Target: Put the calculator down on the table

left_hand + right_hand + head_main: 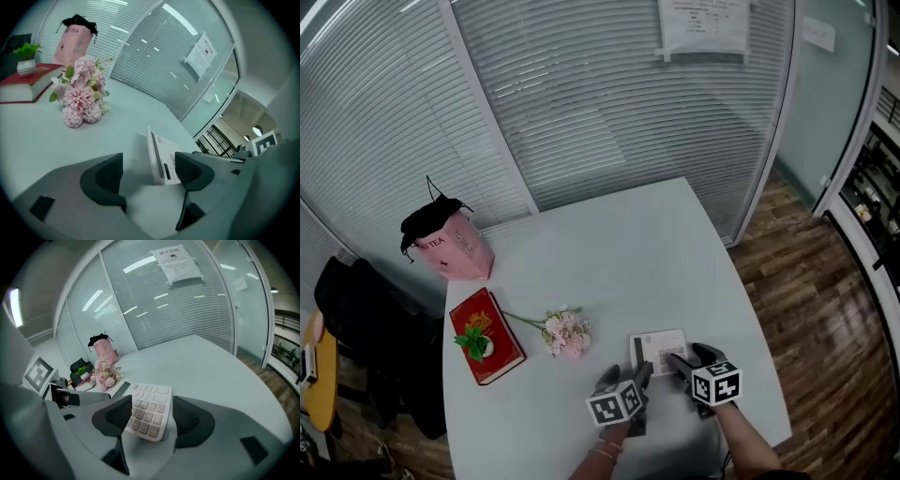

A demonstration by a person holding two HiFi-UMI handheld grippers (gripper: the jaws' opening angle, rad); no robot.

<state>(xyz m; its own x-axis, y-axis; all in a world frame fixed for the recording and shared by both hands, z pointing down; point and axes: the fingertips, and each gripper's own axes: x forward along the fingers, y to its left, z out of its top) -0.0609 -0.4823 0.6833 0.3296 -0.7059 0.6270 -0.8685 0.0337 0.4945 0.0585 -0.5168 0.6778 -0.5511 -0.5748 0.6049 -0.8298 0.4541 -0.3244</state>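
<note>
White plastic with grey keys: the calculator (659,352) lies on the pale surface (609,244), just ahead of both tools. My right tool (152,420) is released. Its dark pads are spread wide and the calculator's near end sits between them, keys up. I see a clear gap at the right-hand pad. The left-hand pad overlaps the calculator's edge in that view, so I can't tell whether it touches.

My left tool (149,176) is released too, with only bare surface between its pads. From there the calculator shows edge-on, just past the right-hand pad.

From the head view the two tools sit close together, the left one (639,380) at the calculator's near left corner and the right one (682,364) at its near right.

Ahead and left of the left tool lie pink flowers (567,333). A red book (486,336) is farther left, and a pink bag (450,246) stands well beyond it.
</note>
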